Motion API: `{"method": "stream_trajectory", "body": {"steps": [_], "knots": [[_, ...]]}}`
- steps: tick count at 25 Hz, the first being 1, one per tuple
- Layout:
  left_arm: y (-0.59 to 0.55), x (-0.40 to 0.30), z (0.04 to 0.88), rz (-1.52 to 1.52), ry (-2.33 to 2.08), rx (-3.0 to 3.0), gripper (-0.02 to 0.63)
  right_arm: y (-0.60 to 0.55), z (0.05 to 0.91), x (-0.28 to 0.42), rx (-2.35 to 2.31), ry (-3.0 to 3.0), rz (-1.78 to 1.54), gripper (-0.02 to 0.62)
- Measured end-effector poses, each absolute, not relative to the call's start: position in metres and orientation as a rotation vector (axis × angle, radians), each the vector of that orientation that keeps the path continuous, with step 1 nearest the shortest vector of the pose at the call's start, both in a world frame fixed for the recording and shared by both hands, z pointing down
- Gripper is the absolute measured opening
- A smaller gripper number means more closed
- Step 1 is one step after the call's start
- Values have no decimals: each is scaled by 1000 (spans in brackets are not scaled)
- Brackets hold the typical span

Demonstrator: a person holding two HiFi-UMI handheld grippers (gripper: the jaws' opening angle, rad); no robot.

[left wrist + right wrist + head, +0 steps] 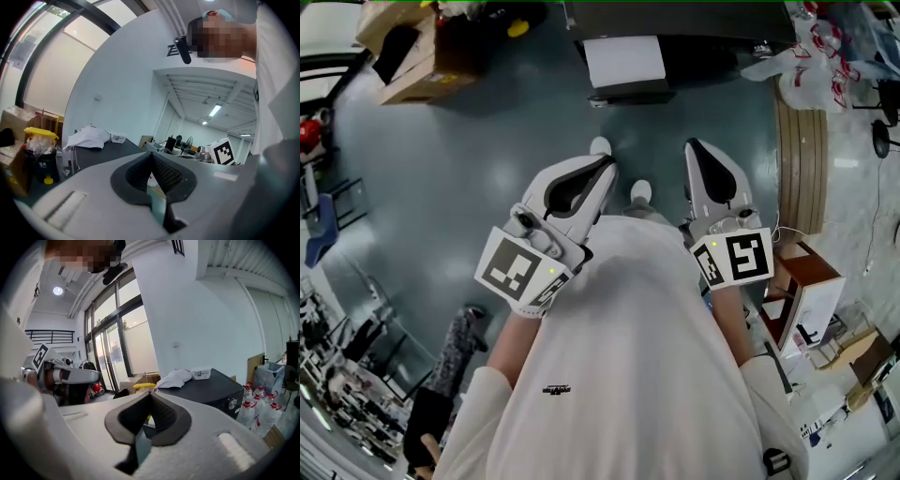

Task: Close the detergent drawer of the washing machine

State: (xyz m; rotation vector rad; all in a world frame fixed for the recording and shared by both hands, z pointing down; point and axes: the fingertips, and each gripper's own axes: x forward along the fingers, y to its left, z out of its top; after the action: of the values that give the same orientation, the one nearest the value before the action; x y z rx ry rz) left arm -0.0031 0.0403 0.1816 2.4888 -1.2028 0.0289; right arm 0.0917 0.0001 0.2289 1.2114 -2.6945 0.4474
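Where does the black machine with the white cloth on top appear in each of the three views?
Head view: the black machine lies along the top edge, centre to right.
Left gripper view: the machine sits left of centre, low.
Right gripper view: the machine sits right of centre, its knob showing.
Shared landmark: the cardboard boxes stand beside the machine in every view.

The floor (469, 169) is dark grey and a bit shiny. A brown cardboard box (417, 70) sits on it at the top left. A black machine (712, 56) stands at the top. A bag of bottles (816, 52) lies at the top right.
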Motion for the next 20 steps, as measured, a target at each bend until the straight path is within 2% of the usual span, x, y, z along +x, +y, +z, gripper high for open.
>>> {"method": "stream_trajectory", "body": {"steps": [20], "knots": [[-45,-62,198,-14,-884,2615,12,-62,218,38,1490,-2529,302,2]]}}
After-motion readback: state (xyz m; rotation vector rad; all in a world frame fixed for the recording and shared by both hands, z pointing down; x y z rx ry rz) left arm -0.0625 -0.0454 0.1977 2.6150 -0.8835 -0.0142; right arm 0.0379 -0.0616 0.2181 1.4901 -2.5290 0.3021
